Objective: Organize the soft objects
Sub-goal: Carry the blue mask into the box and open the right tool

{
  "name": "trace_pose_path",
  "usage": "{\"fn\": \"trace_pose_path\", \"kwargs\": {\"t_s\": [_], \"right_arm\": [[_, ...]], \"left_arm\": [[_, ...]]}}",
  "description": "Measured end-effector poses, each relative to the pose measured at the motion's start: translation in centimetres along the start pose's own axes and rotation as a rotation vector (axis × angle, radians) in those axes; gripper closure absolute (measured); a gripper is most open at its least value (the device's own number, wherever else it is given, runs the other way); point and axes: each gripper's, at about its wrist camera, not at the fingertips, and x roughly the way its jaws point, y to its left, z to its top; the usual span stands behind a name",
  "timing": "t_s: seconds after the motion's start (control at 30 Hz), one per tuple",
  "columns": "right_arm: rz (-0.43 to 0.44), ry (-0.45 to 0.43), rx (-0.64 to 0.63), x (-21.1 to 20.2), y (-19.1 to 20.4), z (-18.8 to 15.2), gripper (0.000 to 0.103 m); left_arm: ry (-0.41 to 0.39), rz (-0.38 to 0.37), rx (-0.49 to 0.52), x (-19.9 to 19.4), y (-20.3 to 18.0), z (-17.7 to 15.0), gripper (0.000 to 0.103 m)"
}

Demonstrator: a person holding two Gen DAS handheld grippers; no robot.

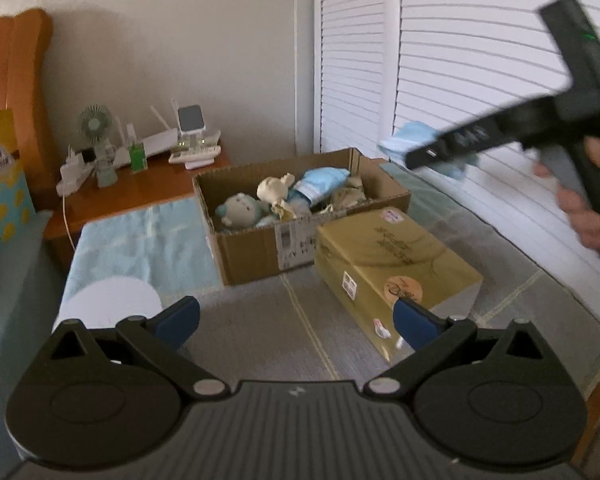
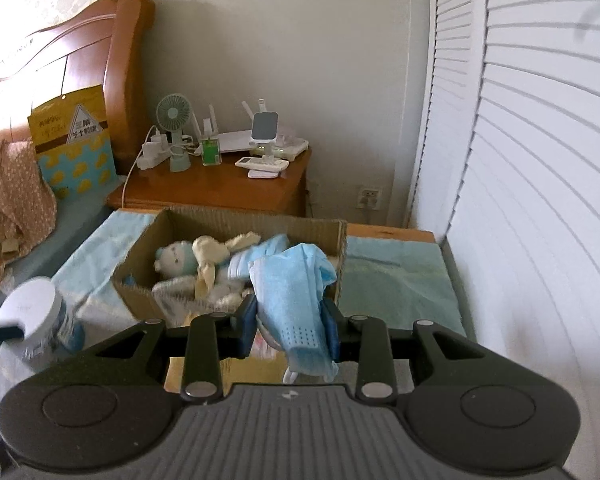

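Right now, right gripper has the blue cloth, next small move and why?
Probably carry it a little forward and lower it over the cardboard box, then open. The right gripper is shut on the blue cloth, held above the box's near edge, and the plush toys already lie inside. The left gripper is open, holding nothing.

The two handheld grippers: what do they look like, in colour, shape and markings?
Both the left gripper and the right gripper have black linkage arms with silver pivot pins, blue finger pads, round black side housings and a ribbed grey centre with a small white logo.
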Motion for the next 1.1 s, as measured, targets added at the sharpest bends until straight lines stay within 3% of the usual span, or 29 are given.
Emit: {"fn": "trace_pose_path", "kwargs": {"t_s": [0.5,0.83,1.1], "right_arm": [[0.022,0.044,0.115,8.5,-0.6,5.6,0.063],[0.002,0.025,0.066,8.5,-0.3,5.1,0.016],[-0.063,0.040,-0.002,4.8,1.7,3.5,0.005]], "left_arm": [[-0.032,0.066,-0.124,-0.3,2.3,-1.3,0.001],[-0.015,0.075,-0.106,-0.2,2.4,-1.4,0.001],[-0.001,0.107,-0.099,-0.3,2.2,-1.4,0.001]]}}
